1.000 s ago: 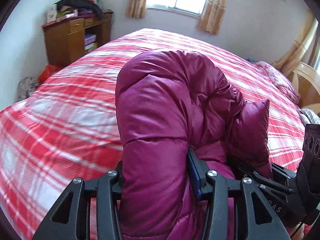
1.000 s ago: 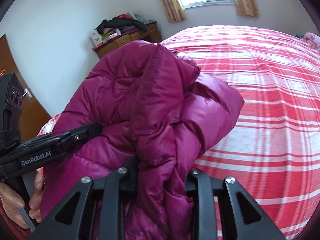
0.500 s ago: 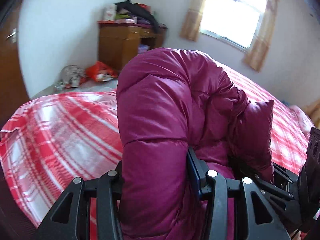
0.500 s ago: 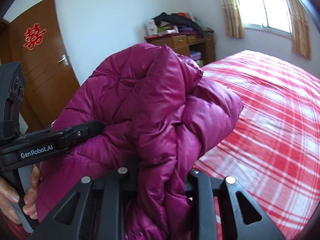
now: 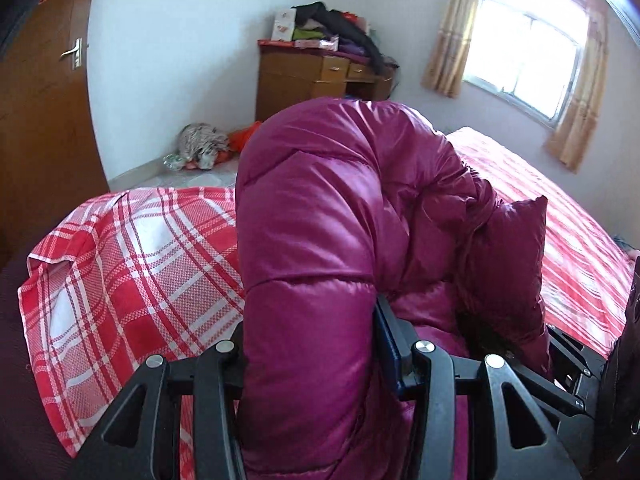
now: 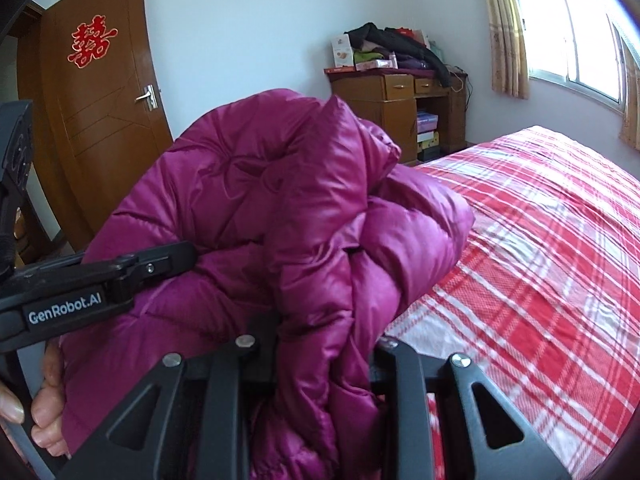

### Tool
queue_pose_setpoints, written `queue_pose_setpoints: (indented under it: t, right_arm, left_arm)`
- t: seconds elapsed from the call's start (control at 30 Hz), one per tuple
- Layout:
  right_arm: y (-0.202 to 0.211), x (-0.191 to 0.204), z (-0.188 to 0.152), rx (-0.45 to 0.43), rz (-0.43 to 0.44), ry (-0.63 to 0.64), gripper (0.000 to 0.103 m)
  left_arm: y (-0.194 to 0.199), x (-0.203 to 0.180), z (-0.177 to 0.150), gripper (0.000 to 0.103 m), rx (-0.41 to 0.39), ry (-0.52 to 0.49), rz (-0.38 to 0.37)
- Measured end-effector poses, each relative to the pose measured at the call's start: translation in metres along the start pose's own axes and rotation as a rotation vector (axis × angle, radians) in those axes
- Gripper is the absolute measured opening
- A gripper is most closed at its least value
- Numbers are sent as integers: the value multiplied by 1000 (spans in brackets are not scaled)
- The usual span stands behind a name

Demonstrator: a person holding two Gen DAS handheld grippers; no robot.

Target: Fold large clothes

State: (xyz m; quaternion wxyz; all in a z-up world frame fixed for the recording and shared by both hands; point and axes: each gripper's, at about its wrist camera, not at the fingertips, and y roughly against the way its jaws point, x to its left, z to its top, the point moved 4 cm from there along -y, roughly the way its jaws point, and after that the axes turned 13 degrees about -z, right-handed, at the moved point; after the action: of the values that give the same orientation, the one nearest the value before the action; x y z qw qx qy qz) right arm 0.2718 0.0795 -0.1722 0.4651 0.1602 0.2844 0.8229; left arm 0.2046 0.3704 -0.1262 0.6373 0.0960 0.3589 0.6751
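A folded magenta puffer jacket [image 5: 340,220] is held up off the bed between both grippers. My left gripper [image 5: 312,344] is shut on a thick fold of it; the fingertips are buried in the fabric. My right gripper [image 6: 324,344] is shut on another bunched fold of the jacket [image 6: 280,200]. The left gripper's side [image 6: 100,276] shows at the left of the right wrist view, pressed against the jacket. The right gripper [image 5: 568,364] shows at the lower right of the left wrist view.
A bed with a red and white plaid sheet [image 5: 132,272] [image 6: 540,240] lies below and to the right. A wooden desk piled with clothes [image 6: 400,92] stands by the wall. A brown door [image 6: 104,120] is at the left. Bags [image 5: 204,148] lie on the floor.
Both grippers have swung left with the jacket, away from over the bed toward its corner, the door and the desk. The grip on the jacket is unchanged.
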Motion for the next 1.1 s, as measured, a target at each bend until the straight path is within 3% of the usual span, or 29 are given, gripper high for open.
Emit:
queue_pose_setpoints:
  t: [0.33, 0.5, 0.63, 0.77, 0.9, 1.1]
  right_arm:
    - [-48, -6, 5, 60, 29, -47, 34]
    - [-68, -14, 15, 99, 69, -106, 39]
    - [-71, -18, 17, 122, 70, -152, 41]
    - [-61, -20, 15, 125, 35, -187, 50]
    - [-31, -25, 9, 97, 7, -240, 52]
    - [43, -11, 15, -80, -161, -215, 29]
  left_arm:
    - [-28, 12, 0, 50, 20, 21, 41]
    - [-46, 25, 0, 68, 42, 98, 47]
    - [-58, 32, 2, 75, 73, 143, 46]
    - [-58, 24, 2, 77, 65, 99, 81]
    - [-59, 26, 2, 77, 63, 106, 64]
    - [-56, 26, 0, 77, 41, 89, 75]
